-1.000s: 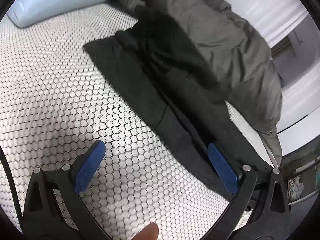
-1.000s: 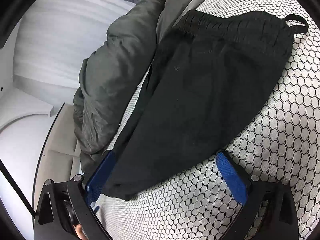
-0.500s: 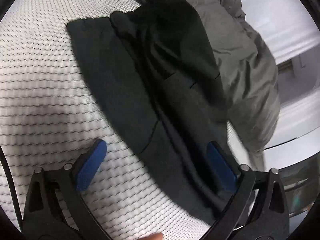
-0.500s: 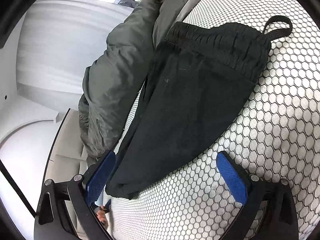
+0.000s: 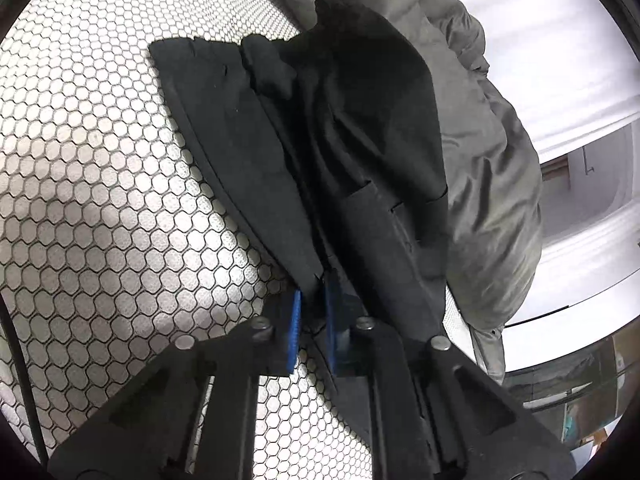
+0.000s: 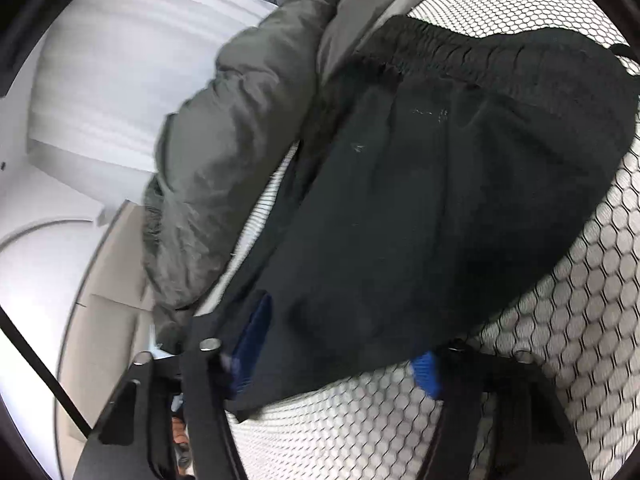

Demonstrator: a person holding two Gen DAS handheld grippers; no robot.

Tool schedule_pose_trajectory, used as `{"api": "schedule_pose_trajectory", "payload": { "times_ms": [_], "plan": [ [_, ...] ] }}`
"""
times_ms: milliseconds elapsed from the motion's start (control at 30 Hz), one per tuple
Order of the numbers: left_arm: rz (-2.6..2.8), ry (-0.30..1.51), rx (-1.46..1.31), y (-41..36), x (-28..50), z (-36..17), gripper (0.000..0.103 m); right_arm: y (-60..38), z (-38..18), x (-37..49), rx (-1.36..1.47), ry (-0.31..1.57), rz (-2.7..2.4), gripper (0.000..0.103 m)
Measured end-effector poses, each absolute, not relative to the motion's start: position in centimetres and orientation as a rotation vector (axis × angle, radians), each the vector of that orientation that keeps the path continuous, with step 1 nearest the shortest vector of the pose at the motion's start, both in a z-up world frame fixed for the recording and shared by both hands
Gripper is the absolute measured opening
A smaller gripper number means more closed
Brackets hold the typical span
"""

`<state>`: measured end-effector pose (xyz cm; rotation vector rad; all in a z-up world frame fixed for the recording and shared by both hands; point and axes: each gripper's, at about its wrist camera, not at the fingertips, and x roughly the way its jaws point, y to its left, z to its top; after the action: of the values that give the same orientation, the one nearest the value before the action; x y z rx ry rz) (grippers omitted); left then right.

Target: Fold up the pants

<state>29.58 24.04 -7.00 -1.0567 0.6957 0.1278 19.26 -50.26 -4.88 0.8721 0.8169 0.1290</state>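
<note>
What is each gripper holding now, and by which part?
The left gripper is pinching the long edge of the black fabric pants. The right gripper is closing around their lower edge but does not clamp it yet.

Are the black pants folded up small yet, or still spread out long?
Still spread long. The black pants stretch flat along the honeycomb-patterned mattress, cuffs far off, the waistband unfolded at the other end.
</note>
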Motion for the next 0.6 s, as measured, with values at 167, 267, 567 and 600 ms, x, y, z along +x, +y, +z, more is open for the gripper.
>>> {"api": "schedule_pose_trajectory", "payload": {
  "times_ms": [167,267,567,600],
  "plan": [
    [0.174,0.672,-1.025,24.1,29.0,-6.5,0.002,-50.9,-5.4,19.8,0.873,0.807,0.092,0.016],
    [0.186,0.649,-1.004,24.2,27.2,-5.6,0.001,-50.9,-4.8,19.5,0.841,0.806,0.088,0.009],
    [0.162,0.633,-1.018,25.8,21.3,-4.7,0.0,-51.1,-3.7,15.8,0.822,0.781,0.069,0.004],
    [0.175,0.619,-0.997,25.9,20.4,-4.2,0.0,-51.2,-3.7,15.6,0.823,0.782,0.068,0.004]
  ]
}}
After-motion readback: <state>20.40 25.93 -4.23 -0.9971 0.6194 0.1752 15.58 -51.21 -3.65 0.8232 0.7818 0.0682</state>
